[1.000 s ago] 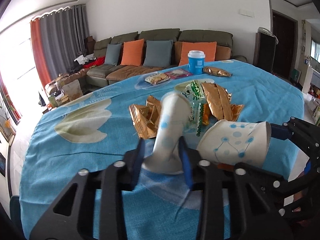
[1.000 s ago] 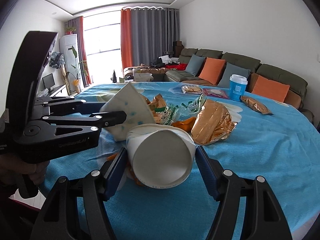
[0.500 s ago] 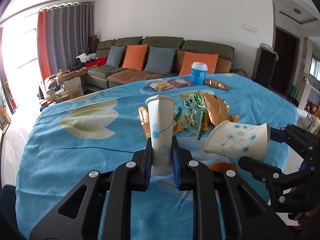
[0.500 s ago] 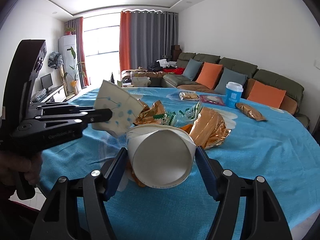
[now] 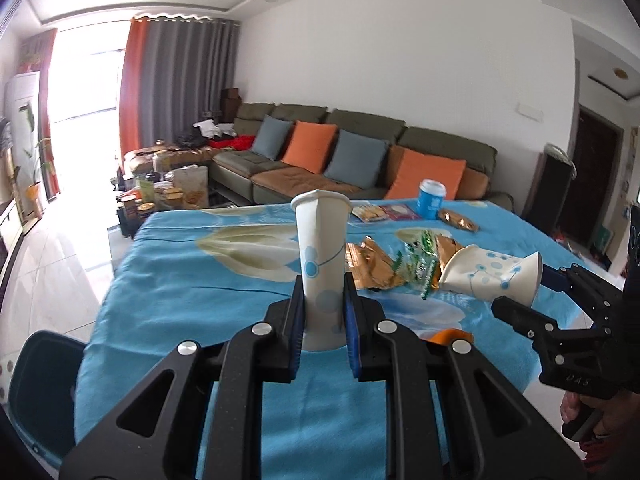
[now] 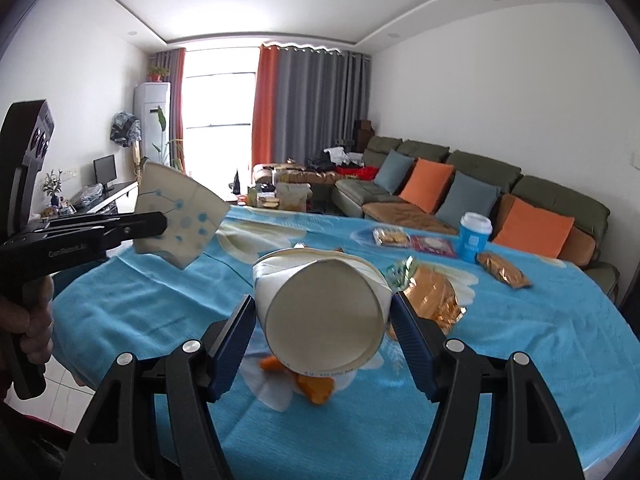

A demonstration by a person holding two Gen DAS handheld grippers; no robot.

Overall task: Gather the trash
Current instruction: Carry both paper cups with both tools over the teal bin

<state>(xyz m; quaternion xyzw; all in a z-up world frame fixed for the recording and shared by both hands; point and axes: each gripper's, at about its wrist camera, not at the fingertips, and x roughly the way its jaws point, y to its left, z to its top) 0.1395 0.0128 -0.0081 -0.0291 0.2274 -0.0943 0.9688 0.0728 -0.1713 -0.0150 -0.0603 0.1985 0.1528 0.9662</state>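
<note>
My left gripper (image 5: 322,296) is shut on a white paper cup with blue dots (image 5: 320,248), squashed flat and held upright above the blue tablecloth (image 5: 168,280). The right wrist view shows that flattened cup (image 6: 180,216) at the left, in the left gripper (image 6: 158,226). My right gripper (image 6: 323,306) is shut on a second paper cup (image 6: 324,320), tilted with its base toward the camera and clear of the cloth. In the left wrist view that cup (image 5: 488,276) hangs at the right in the right gripper (image 5: 524,292).
Gold wrappers (image 5: 372,268) and a green-printed clear wrapper (image 5: 416,264) lie mid-table, and an orange scrap (image 6: 316,388) under the right cup. Farther back stand a blue lidded cup (image 5: 431,199), a gold packet (image 5: 458,220) and a cracker pack (image 5: 370,212). A dark bin (image 5: 40,380) sits low left.
The left gripper closed and flattened its cup, then lifted it and swung it left, away from the wrappers. The right gripper raised its cup a little.
</note>
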